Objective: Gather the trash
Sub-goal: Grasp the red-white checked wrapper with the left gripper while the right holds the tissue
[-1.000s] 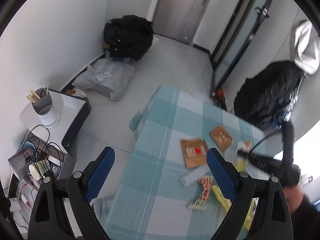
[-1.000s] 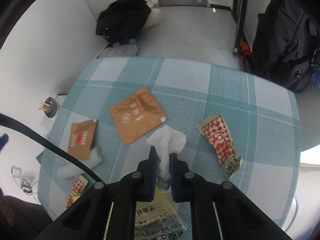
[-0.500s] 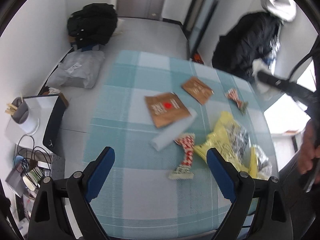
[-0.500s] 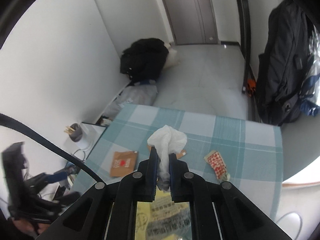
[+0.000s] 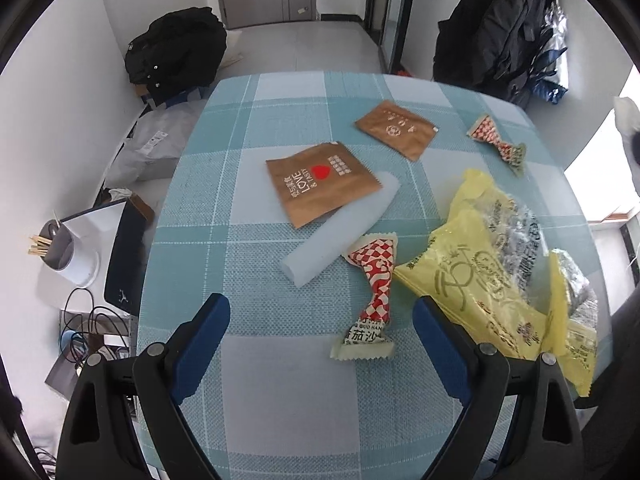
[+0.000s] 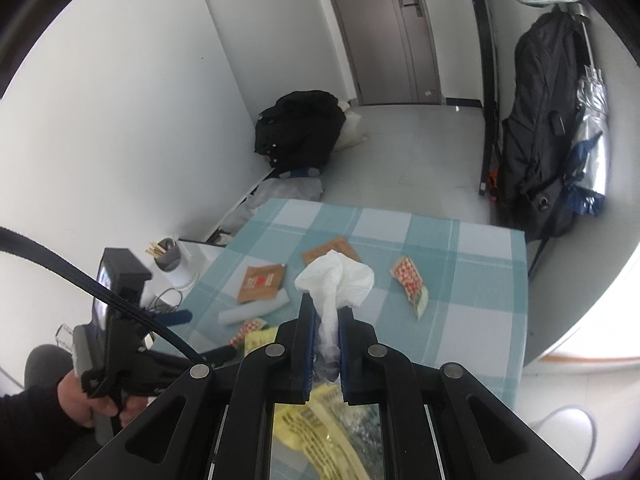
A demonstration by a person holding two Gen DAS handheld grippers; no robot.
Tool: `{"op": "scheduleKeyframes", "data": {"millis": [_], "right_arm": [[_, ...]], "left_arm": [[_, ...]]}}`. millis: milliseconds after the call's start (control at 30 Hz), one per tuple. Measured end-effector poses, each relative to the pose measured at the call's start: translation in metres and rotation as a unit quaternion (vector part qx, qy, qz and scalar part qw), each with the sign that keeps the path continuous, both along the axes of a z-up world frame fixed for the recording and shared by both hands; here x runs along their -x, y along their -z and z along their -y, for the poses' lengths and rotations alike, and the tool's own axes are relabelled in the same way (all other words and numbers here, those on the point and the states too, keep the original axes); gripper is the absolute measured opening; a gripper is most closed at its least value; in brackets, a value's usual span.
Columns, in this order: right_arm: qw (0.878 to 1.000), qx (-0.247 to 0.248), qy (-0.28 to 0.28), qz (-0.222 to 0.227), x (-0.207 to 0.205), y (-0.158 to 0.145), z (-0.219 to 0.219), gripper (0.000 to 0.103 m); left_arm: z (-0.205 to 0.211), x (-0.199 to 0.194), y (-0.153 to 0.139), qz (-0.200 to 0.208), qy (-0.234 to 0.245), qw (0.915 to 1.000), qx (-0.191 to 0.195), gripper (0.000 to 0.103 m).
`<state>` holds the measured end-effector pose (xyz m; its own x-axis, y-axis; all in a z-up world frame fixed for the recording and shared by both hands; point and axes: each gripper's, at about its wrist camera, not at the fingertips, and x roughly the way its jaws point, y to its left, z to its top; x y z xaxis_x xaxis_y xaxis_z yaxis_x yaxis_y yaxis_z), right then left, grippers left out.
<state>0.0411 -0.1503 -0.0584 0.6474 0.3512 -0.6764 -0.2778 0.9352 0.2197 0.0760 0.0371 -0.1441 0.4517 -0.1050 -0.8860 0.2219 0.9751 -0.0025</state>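
My left gripper (image 5: 320, 318) is open above the teal checked tablecloth (image 5: 260, 360), nothing between its blue fingers. Just ahead of it lies a red-and-white checked wrapper (image 5: 374, 280). Beyond that are a white foam strip (image 5: 340, 228) and a brown pouch with a red heart (image 5: 320, 188). A second brown pouch (image 5: 396, 128) and another checked wrapper (image 5: 496, 140) lie farther back. A yellow plastic bag (image 5: 492, 276) lies to the right. My right gripper (image 6: 326, 312) is raised above the table, shut on a crumpled white tissue (image 6: 336, 276). The yellow bag (image 6: 312, 428) shows below it.
A black backpack (image 5: 176, 48) and a grey parcel bag (image 5: 156, 148) lie on the floor left of the table. A cup of sticks (image 5: 60, 248) and cables (image 5: 88, 320) stand on a low white stand at the left. Dark coats (image 5: 500, 28) hang at the back right.
The left gripper swung from the floor side to over the table and sank toward the wrappers. The right gripper rose and drew back from the table, still holding the tissue.
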Motion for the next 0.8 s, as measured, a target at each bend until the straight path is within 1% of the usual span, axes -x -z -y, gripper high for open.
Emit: {"op": "scheduleKeyframes", "data": {"millis": [67, 133, 200, 267, 333, 367, 433, 500, 567, 633, 667, 800], "right_arm": [[1.0, 0.001, -0.004, -0.002, 0.003, 0.003, 0.0, 0.009], [1.0, 0.004, -0.005, 0.001, 0.007, 0.003, 0.002, 0.009], [1.0, 0.002, -0.008, -0.001, 0.007, 0.006, 0.004, 0.009], [1.0, 0.001, -0.006, -0.002, 0.008, 0.006, 0.006, 0.009], [1.0, -0.004, -0.004, -0.005, 0.009, 0.007, 0.009, 0.009], [1.0, -0.005, -0.003, -0.004, 0.011, 0.007, 0.01, 0.009], [1.0, -0.011, -0.002, -0.004, 0.012, 0.007, 0.012, 0.009], [1.0, -0.014, 0.0, -0.002, 0.012, 0.006, 0.013, 0.009], [1.0, -0.016, -0.001, -0.001, 0.013, 0.005, 0.013, 0.009], [1.0, -0.019, -0.001, 0.0, 0.014, 0.004, 0.013, 0.009], [1.0, -0.02, -0.001, -0.001, 0.015, 0.004, 0.013, 0.009], [1.0, -0.022, -0.004, -0.001, 0.015, 0.005, 0.011, 0.009]], "left_arm": [[0.001, -0.001, 0.001, -0.003, -0.003, 1.0, -0.003, 0.09], [0.002, -0.003, 0.003, -0.004, -0.004, 1.0, -0.008, 0.087], [0.006, -0.005, 0.005, -0.005, -0.003, 0.9999, -0.015, 0.072], [0.008, -0.005, 0.007, -0.006, -0.004, 0.9997, -0.025, 0.065], [0.009, -0.004, 0.006, -0.006, 0.001, 0.9998, -0.017, 0.059], [0.011, -0.004, 0.006, -0.006, 0.003, 0.9998, -0.018, 0.054], [0.014, -0.003, 0.007, -0.008, 0.01, 0.9998, -0.018, 0.042], [0.015, -0.003, 0.008, -0.012, 0.012, 0.9998, -0.013, 0.028], [0.014, -0.001, 0.007, -0.016, 0.014, 0.9998, -0.006, 0.018], [0.011, 0.002, 0.006, -0.019, 0.016, 0.9997, 0.001, 0.016], [0.009, 0.004, 0.006, -0.021, 0.016, 0.9996, 0.006, 0.013], [0.0, 0.011, 0.005, -0.038, 0.016, 0.9988, 0.028, 0.012]]}}
